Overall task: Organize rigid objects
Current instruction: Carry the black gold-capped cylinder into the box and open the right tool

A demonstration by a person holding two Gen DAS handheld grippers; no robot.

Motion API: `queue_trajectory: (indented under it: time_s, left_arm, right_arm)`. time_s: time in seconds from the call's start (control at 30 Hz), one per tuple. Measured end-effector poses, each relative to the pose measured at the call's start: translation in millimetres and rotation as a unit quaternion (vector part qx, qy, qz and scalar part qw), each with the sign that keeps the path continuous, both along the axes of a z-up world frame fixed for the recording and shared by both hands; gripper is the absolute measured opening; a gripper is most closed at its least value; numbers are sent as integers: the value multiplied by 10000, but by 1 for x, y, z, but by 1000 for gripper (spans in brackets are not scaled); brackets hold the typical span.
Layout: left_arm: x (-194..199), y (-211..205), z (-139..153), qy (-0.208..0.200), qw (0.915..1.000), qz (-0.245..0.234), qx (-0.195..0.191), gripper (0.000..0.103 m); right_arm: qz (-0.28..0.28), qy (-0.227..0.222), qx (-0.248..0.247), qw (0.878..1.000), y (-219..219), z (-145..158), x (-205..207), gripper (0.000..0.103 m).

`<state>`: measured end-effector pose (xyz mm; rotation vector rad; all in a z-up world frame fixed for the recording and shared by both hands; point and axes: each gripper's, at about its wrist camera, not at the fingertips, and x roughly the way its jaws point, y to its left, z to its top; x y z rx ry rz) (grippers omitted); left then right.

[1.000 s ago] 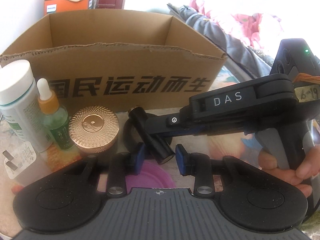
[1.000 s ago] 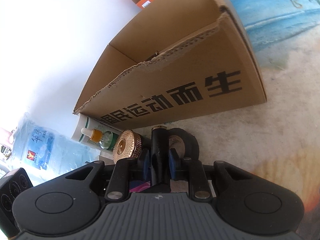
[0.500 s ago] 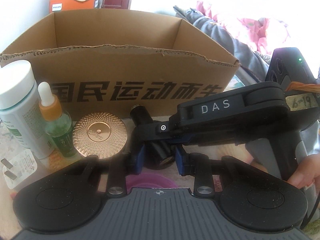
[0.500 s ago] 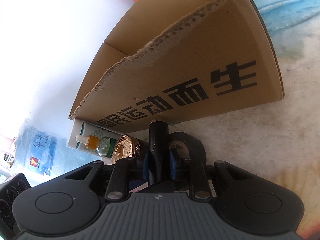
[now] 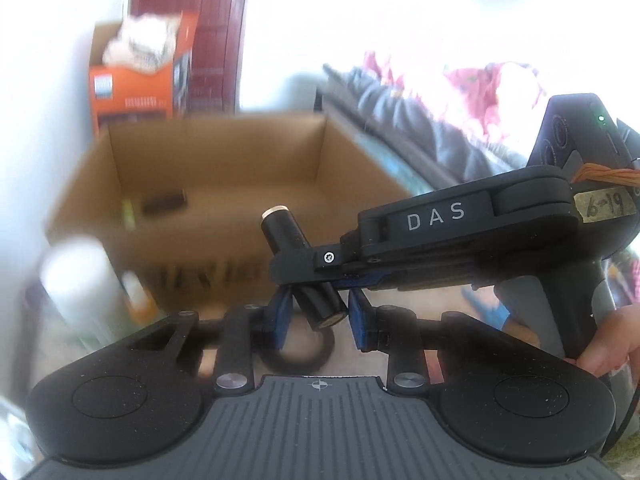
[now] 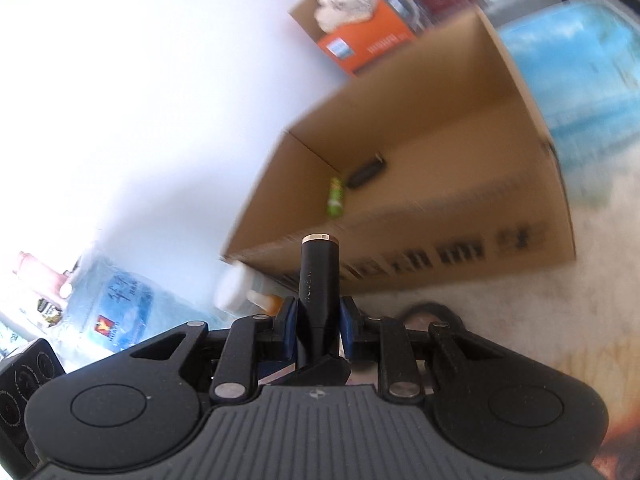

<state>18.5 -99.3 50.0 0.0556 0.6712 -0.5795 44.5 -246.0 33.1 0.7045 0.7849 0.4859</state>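
The open brown cardboard box point(image 6: 460, 184) has bare floor on its right half; a small green tube point(image 6: 335, 197) and dark flat bar point(image 6: 366, 173) occupy the left. A white-capped bottle point(image 5: 86, 284) stands before its front wall.

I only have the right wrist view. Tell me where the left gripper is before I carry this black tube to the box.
Observer: The left gripper is open; the black tube shows its lower end between the blue pads.
Operator: Report what sticks out below my fingers.
Observer: A short stub with a shiny end face pokes out below the right gripper.
Operator: Say what lies under it.
Observer: A black ring lies flat on the table under that end.
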Motion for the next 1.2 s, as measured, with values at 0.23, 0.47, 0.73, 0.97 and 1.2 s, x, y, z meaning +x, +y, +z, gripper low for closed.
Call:
queue_trajectory:
  time_s: [0.23,0.47,0.73,0.97,1.2]
  left_arm:
    - [39,5,49,-380,9992,145,69,30]
    - [136,6,36,608,9971,372,280,30]
    - [221,14,-9,1822,9795,612,601,29]
    - [244,10,-26,2061,9673,911,1168,31]
    - [247,12,-25,2032,9636,1009,1411,39]
  right_arm:
    - [211,-573,-64,9981,15,56,47,25]
    - [482,456,-75,9978,37,35,152,25]
    - [732,1481,-346,9857,61,-12,237,25]
    - [828,1790,-726,9777,89,-38,264,25]
    - [793,2213,-872,9681,100,-59,278,27]
